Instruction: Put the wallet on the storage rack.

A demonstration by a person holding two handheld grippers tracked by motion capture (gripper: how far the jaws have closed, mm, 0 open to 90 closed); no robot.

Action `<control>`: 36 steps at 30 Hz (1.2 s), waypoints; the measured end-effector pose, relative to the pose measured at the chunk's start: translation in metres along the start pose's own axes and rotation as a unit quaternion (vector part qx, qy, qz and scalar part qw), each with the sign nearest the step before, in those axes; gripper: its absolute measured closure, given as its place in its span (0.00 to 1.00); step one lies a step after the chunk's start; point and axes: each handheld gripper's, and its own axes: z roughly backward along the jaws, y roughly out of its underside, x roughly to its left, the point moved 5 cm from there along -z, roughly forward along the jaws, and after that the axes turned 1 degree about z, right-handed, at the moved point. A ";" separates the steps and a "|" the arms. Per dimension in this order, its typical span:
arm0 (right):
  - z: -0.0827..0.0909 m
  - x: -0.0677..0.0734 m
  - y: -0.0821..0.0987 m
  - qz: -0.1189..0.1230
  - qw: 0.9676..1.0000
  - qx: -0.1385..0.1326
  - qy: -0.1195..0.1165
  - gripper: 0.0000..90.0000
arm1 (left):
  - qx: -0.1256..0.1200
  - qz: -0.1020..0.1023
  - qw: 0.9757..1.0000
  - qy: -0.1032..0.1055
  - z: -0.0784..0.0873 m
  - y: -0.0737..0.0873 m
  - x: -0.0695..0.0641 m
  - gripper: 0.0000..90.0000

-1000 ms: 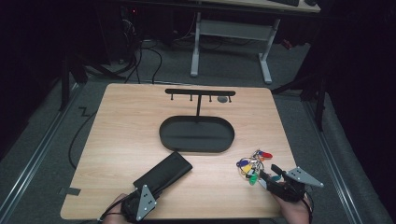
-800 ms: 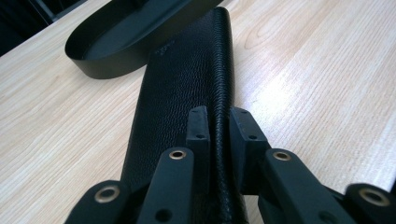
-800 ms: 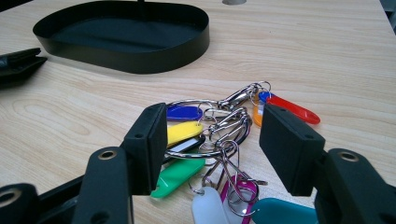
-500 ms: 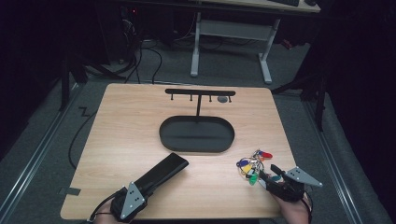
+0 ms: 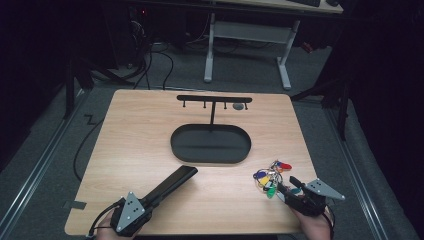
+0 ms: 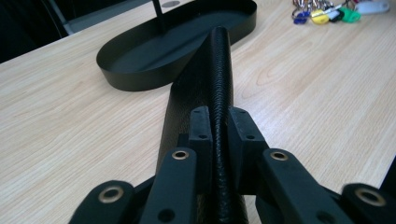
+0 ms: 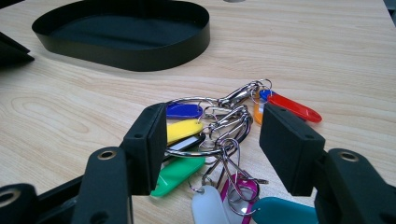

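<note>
High view first: we see our left gripper [image 5: 150, 202] at the table's [image 5: 140, 145] near left corner, clamped on a long black textured case [image 5: 170, 186] that points toward the oval black tray [image 5: 210, 156]. In the left gripper view our jaws pinch the case's [image 6: 219, 88] raised edge, having just been closing on it, and its far end sits just short of the tray's [image 6: 140, 79] rim. Our right gripper [image 5: 284, 189] rests at the near right, its jaws parted around a bunch of coloured key tags [image 5: 270, 175] lying on the wood. In the right gripper view the tags [image 7: 210, 135] lie between our pads [image 7: 152, 144] without being squeezed.
</note>
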 end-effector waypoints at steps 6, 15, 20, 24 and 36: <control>-0.001 0.000 0.000 -0.001 1.000 0.001 -0.001 0.46 | -0.008 0.015 1.000 0.003 0.004 -0.002 0.003 0.91; 0.000 0.000 0.000 -0.001 1.000 0.000 0.000 0.46 | -0.023 0.042 0.999 0.005 0.007 -0.002 0.010 0.91; 0.000 0.001 0.000 -0.001 1.000 0.001 -0.001 0.46 | -0.029 0.062 0.998 0.006 0.009 0.000 0.016 0.91; 0.000 0.000 0.000 -0.001 1.000 0.000 -0.001 0.46 | -0.032 0.070 0.997 0.003 0.011 0.001 0.020 0.90; -0.002 0.002 0.001 -0.002 1.000 0.003 -0.003 0.46 | -0.044 0.103 0.994 -0.003 0.015 0.005 0.036 0.90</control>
